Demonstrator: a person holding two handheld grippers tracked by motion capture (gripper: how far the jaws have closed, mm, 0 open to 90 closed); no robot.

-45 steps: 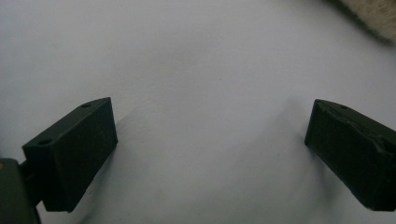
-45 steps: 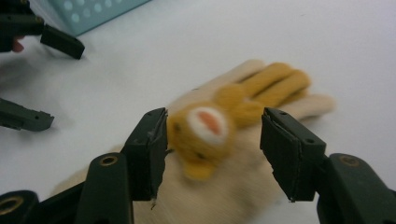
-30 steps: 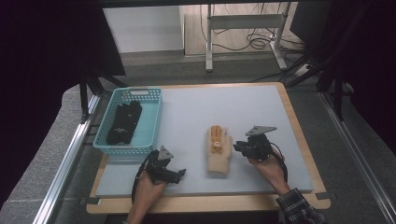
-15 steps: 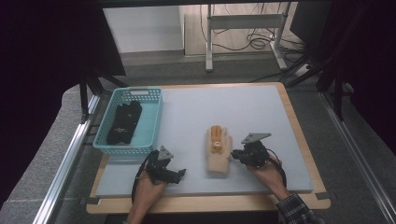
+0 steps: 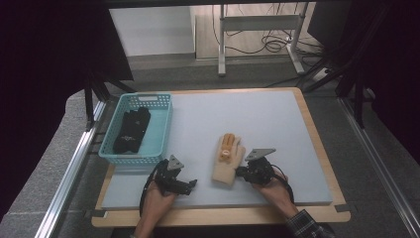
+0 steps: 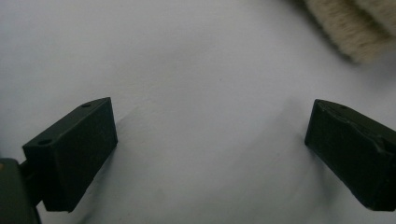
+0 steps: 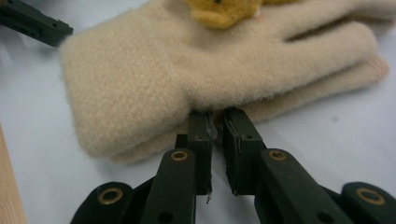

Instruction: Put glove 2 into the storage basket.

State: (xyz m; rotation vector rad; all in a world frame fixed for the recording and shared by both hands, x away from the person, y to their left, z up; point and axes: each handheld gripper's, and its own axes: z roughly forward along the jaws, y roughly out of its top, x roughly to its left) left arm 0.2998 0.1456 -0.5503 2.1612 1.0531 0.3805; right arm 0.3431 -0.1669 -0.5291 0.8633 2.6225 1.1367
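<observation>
Grey table mat (image 5: 277, 119) is seen spread over a wooden board. Blue basket (image 5: 148, 101) is set at the mat's left edge, with dark gloves (image 5: 131, 130) lying inside. Beige gloves (image 5: 228, 161), stacked as a pair (an orange patch on top), are laid near the mat's front centre. The right gripper (image 7: 214, 122) is pressed against the pair's edge, jaws nearly closed on a pinch of fabric. The left gripper (image 6: 210, 140) is held wide open over bare mat, just left of the cuff.

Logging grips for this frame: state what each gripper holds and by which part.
The right gripper is closed at the side edge of the beige glove; whether it pinches fabric cannot be told. The left gripper is open, holding nothing.
</observation>
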